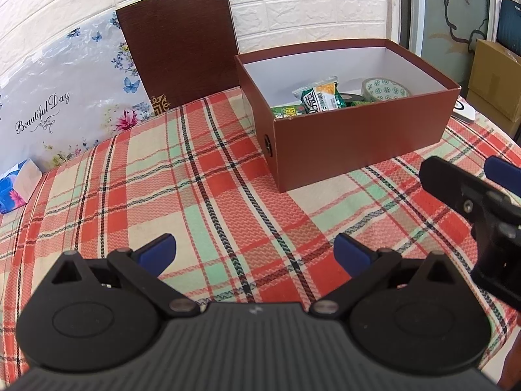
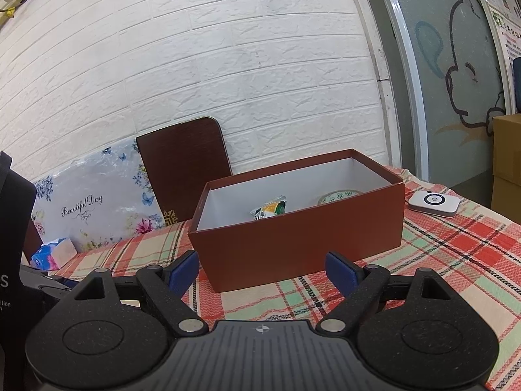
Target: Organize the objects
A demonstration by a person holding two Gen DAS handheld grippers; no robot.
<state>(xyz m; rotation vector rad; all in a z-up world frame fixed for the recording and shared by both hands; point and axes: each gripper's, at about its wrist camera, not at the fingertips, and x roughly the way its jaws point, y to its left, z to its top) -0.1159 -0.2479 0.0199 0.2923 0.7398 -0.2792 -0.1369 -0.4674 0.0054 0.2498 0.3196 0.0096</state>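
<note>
An open brown box [image 1: 358,143] stands on the plaid tablecloth [image 1: 202,195]; it also shows in the right wrist view [image 2: 293,244]. Inside lie green snack packets [image 1: 320,97] and a tape roll [image 1: 386,89]; the right wrist view shows one packet [image 2: 270,210] and the tape roll [image 2: 338,197]. My left gripper [image 1: 255,254] is open and empty above the cloth, short of the box. My right gripper [image 2: 262,272] is open and empty just in front of the box; it also shows at the right edge of the left wrist view [image 1: 469,179].
The brown box lid [image 1: 179,45] leans on the white brick wall beside a floral "Beautiful Day" board [image 1: 62,104]. A tissue pack [image 1: 16,189] lies at the far left. A small white device [image 2: 434,203] lies right of the box. Cardboard boxes [image 1: 495,78] stand past the table's right edge.
</note>
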